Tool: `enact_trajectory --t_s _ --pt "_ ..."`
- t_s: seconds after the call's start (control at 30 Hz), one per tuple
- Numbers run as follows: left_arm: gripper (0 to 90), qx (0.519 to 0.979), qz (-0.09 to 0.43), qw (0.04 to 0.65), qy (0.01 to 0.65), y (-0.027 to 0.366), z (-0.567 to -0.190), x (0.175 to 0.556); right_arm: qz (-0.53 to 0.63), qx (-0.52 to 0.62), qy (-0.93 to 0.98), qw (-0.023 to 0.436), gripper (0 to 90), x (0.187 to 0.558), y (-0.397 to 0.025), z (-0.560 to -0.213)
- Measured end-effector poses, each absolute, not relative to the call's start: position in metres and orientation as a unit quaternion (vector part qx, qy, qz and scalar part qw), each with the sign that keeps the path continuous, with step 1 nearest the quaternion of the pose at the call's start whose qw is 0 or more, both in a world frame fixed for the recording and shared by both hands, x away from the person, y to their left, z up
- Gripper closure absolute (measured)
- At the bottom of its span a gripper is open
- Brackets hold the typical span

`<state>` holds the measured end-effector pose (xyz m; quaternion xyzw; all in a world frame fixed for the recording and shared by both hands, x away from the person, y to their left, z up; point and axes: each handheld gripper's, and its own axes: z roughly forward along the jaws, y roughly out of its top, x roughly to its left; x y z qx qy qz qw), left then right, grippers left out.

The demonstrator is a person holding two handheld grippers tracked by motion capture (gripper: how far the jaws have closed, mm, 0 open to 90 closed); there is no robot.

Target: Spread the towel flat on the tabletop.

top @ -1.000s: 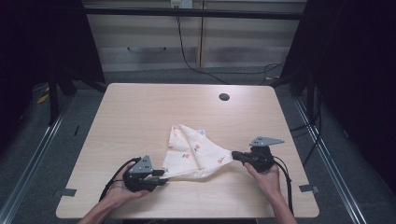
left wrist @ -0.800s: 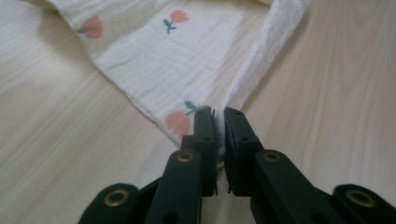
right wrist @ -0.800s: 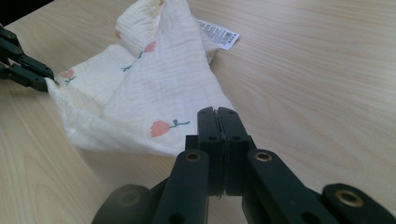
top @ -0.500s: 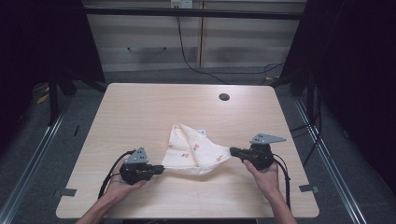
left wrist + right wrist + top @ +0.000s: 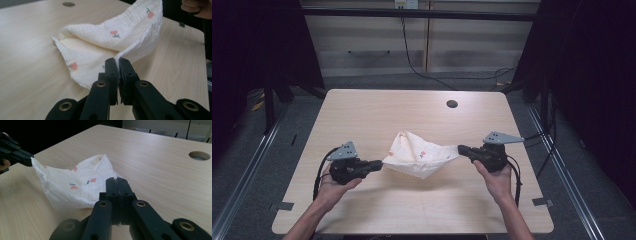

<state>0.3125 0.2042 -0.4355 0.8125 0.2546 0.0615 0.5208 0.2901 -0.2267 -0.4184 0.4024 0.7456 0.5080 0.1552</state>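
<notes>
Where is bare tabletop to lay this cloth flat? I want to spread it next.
Bare wood runs from the cloth back to the round hole and the far edge of the table. The near strip is crowded: left hand-held gripper and right hand-held gripper each pinch a corner.

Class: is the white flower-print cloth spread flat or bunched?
Bunched: the white flower-print cloth sags in folds between two pinched corners, partly lifted.
</notes>
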Motion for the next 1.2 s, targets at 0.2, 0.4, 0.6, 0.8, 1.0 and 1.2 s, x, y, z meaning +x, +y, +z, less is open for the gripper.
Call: enact_trajectory --t_s 0.2,0.4,0.6,0.8,1.0,1.2 --pt "86.7 0.786 0.077 0.554 0.265 0.213 -0.411 0.321 0.524 0.389 0.738 0.173 89.1 0.298 -0.221 -0.392" --pt "86.7 0.775 0.093 0.563 0.273 0.217 -0.385 0.337 0.545 0.378 0.726 0.183 89.2 0.306 -0.214 -0.365" --pt "86.6 0.767 0.109 0.566 0.281 0.217 -0.357 0.356 0.55 0.38 0.717 0.196 89.1 0.319 -0.212 -0.335" --pt "86.6 0.765 0.118 0.564 0.288 0.218 -0.337 0.372 0.554 0.387 0.706 0.211 89.1 0.332 -0.217 -0.309" --pt "86.6 0.76 0.125 0.569 0.287 0.212 -0.316 0.38 0.557 0.389 0.698 0.229 89.1 0.34 -0.218 -0.285" --pt "86.6 0.757 0.136 0.572 0.284 0.209 -0.294 0.39 0.547 0.4 0.694 0.242 89.2 0.348 -0.221 -0.264"
